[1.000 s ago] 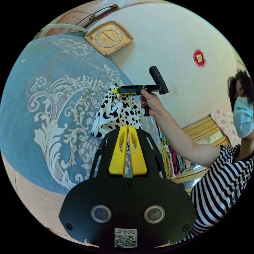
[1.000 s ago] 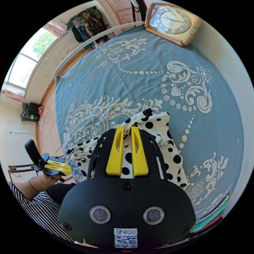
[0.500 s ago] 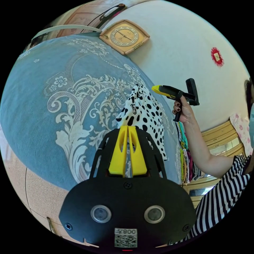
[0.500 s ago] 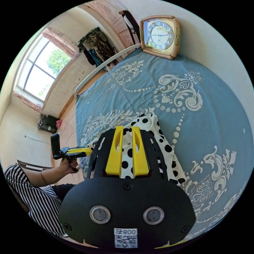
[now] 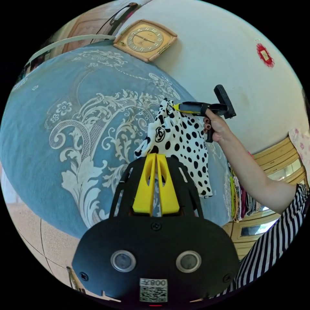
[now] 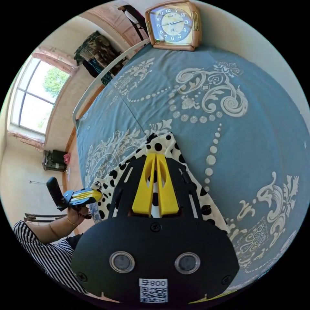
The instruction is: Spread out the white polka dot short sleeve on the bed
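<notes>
The white polka dot short sleeve (image 5: 182, 142) is held above the blue patterned bed (image 5: 64, 97), stretched between both grippers with its lower edge hanging loose. My left gripper (image 5: 156, 155) is shut on one edge of it. My right gripper (image 5: 176, 106), held by a hand, is shut on the shirt's upper corner. In the right gripper view, my right gripper (image 6: 155, 155) is shut on the spotted cloth (image 6: 161, 143). The left gripper (image 6: 98, 192) pinches the shirt's far corner at lower left.
A clock (image 5: 145, 39) leans on the wall at the bed's far end, beside a white bed rail (image 6: 106, 74). Folded clothes (image 5: 240, 200) are stacked at the bed's side. A person in a striped top (image 5: 274, 232) stands close by.
Half a second ago my right gripper was open and clear of the shirt. It has since moved back and shut on the upper corner, and the shirt is pulled wider.
</notes>
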The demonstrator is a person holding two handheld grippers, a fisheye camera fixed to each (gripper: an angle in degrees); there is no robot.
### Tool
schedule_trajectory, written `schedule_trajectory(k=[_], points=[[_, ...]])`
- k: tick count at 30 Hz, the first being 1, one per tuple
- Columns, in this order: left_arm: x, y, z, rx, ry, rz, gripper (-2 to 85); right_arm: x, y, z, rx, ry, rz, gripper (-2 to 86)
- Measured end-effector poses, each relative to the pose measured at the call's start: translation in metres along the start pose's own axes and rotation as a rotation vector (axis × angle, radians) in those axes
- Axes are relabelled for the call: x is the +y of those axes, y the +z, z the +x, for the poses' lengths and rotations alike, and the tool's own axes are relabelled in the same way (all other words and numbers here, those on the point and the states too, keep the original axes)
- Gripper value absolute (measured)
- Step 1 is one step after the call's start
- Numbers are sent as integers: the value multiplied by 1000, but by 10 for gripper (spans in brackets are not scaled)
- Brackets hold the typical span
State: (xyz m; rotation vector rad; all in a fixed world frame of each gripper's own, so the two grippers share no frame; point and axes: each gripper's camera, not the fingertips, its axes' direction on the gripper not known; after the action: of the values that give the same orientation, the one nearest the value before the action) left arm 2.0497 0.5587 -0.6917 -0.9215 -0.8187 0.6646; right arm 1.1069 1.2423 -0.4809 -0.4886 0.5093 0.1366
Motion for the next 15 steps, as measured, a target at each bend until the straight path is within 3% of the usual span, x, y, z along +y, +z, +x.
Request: schedule_trajectory(k=[7, 12, 15], points=[[21, -16, 8, 56, 1, 51, 9, 56, -42, -11, -8, -38, 101, 20], [34, -29, 2, 61, -36, 109, 38, 195, -58, -37, -65, -23, 112, 73], [36, -20, 0, 91, -33, 82, 55, 265, -50, -68, 30, -29, 51, 79]])
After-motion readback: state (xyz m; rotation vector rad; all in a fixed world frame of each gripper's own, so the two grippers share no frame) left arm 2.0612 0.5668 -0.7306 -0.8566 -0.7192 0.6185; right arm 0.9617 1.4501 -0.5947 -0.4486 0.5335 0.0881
